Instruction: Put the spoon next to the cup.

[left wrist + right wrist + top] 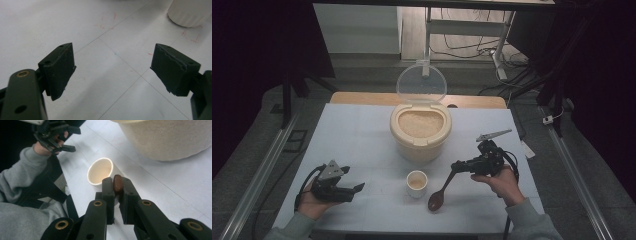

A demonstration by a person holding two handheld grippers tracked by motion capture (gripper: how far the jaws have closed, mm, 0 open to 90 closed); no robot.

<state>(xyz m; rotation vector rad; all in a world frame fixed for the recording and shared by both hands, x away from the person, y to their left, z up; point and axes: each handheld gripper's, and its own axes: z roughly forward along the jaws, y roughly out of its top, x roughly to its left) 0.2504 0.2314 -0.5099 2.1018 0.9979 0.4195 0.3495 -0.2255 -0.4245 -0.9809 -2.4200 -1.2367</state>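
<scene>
Spoon (439, 192): clamped in right tool (117, 185), bowl hanging at cup's (416, 183) 4 o'clock.
Risk: handle pivots, spoon knocks cup.
Left tool (112, 67): open, empty.

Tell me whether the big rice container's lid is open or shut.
Open. The clear lid stands swung up behind the rice container, and the rice inside lies exposed.

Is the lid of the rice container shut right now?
No: in the high view the clear lid stands tipped up behind the rice container, leaving the rice inside exposed.
</scene>
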